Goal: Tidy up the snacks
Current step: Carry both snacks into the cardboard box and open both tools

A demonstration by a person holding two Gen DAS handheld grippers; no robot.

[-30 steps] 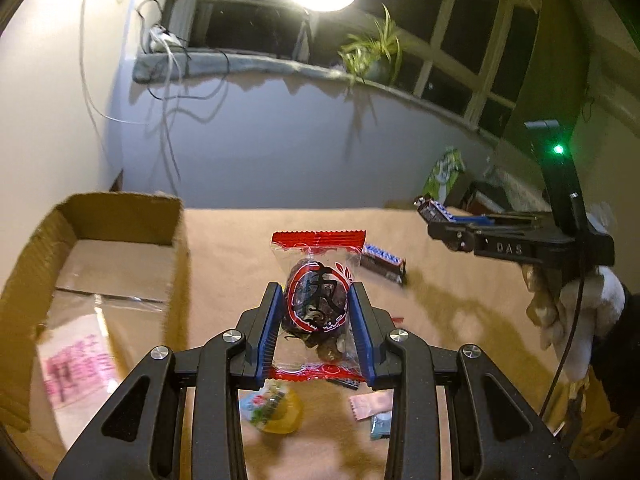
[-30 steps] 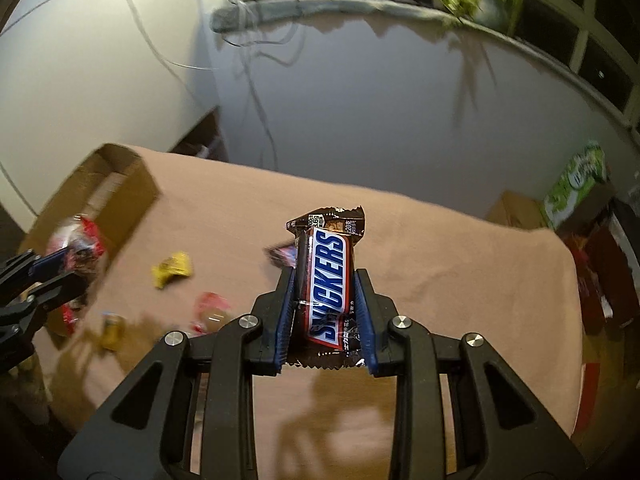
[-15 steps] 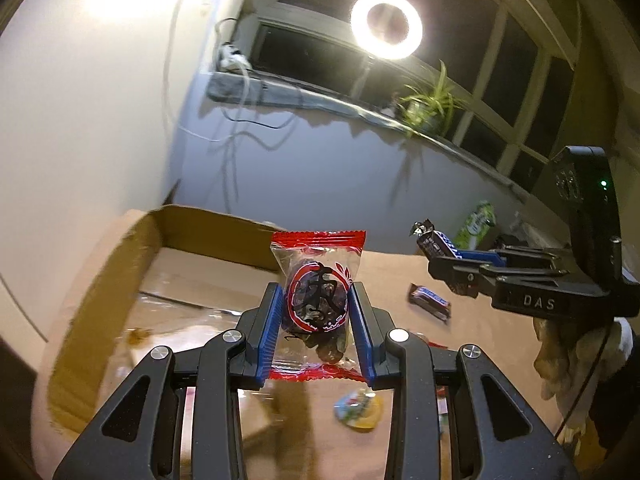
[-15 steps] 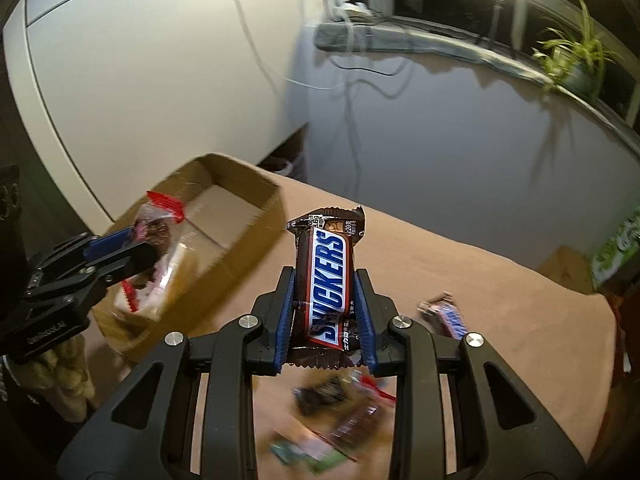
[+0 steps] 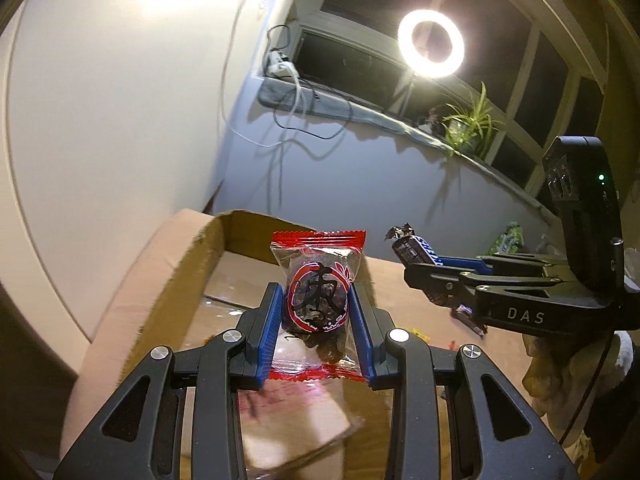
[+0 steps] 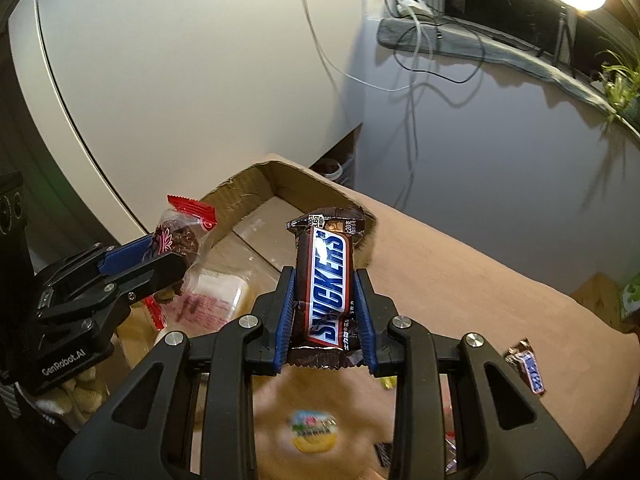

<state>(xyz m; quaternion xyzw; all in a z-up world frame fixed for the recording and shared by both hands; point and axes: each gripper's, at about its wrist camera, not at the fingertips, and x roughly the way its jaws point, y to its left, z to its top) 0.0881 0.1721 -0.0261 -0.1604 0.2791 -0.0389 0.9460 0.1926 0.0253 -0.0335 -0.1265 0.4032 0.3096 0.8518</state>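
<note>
The left hand-held gripper (image 5: 317, 314) pinched a light, crinkly red-edged clear snack packet (image 5: 318, 296) mid-body, while the right hand-held gripper (image 6: 325, 308) clamped a stiffer brown Snickers bar (image 6: 327, 280) by its sides.

Black hand-held gripper (image 5: 318, 312) frames with blue ribbed pads, silver screws.

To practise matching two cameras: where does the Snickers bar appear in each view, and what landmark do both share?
Left wrist view: Snickers bar right of centre, end-on in the right hand-held gripper.
Right wrist view: centre, upright between the blue fingers.
Shared landmark: the cardboard box.
</note>
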